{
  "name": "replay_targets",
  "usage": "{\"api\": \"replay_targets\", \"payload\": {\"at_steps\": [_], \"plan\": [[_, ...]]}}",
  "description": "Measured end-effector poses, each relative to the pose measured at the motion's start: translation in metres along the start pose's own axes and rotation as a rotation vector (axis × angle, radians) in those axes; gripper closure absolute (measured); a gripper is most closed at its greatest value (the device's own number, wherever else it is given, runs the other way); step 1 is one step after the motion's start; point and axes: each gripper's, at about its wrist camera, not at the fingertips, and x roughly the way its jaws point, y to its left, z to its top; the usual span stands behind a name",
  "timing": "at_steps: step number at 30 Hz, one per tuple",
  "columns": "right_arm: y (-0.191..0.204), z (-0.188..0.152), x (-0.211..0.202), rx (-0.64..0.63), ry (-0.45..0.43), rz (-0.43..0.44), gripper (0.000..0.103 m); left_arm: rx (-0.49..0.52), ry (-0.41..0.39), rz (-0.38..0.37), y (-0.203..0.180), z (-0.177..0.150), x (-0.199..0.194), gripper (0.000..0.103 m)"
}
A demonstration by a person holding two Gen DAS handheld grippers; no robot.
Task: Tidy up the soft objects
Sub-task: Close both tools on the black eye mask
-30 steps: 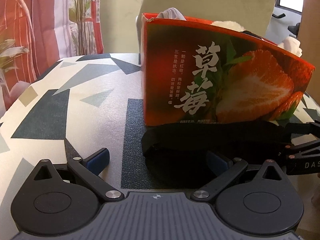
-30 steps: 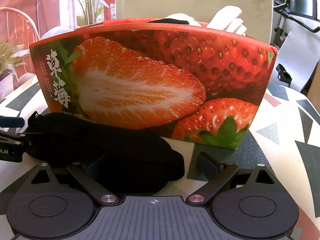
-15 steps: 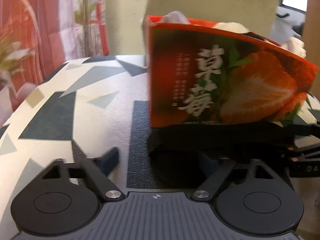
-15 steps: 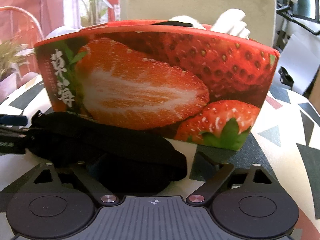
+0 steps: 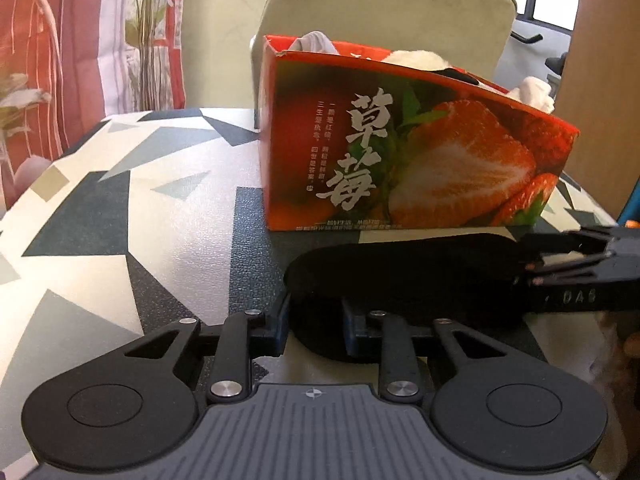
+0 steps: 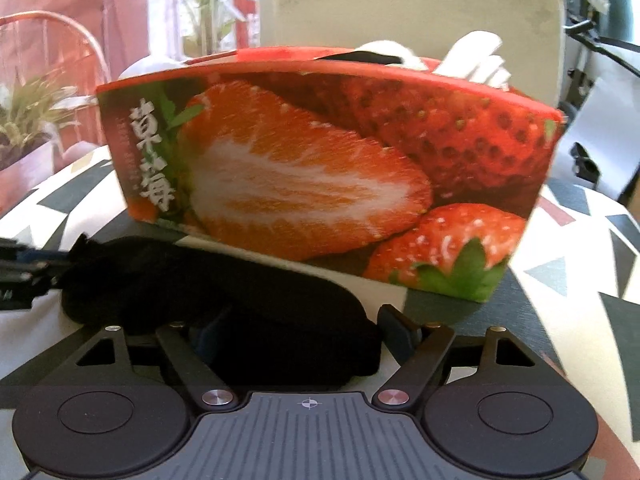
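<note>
A black soft cloth item (image 5: 404,276) lies on the table in front of a red strawberry-print box (image 5: 408,152). My left gripper (image 5: 314,326) is shut on the cloth's near left end. The cloth also shows in the right wrist view (image 6: 224,300), where my right gripper (image 6: 296,332) stands open around its right end, left finger hidden under the cloth. The box (image 6: 328,176) holds white (image 6: 476,56) and grey (image 5: 314,42) soft items poking over its rim. The right gripper also shows in the left wrist view (image 5: 568,260).
The table (image 5: 120,208) has a grey, black and white triangle pattern. A beige chair back (image 5: 384,12) stands behind the box. A potted plant (image 6: 28,128) and red curtains are at the left. White paper (image 6: 608,132) lies at the right.
My left gripper has closed from wide open onto the black cloth's end. The right gripper has stayed open around the other end, and the box looks slightly farther away.
</note>
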Motion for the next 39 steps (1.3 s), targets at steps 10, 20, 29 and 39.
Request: {"api": "replay_targets", "payload": {"at_steps": [10, 20, 29, 39], "plan": [[-0.03, -0.019, -0.031, 0.204, -0.019, 0.001, 0.031, 0.009, -0.012, 0.015, -0.004, -0.002, -0.002, 0.075], [-0.026, -0.01, -0.018, 0.243, -0.023, 0.033, 0.035, 0.002, -0.019, 0.009, -0.002, -0.003, -0.002, 0.075], [-0.024, -0.016, -0.02, 0.218, -0.05, 0.072, 0.056, 0.003, -0.027, 0.007, -0.001, -0.004, -0.002, 0.074], [-0.033, -0.02, -0.025, 0.27, -0.085, 0.068, 0.093, -0.012, -0.032, -0.006, 0.002, -0.004, -0.001, 0.074]]}}
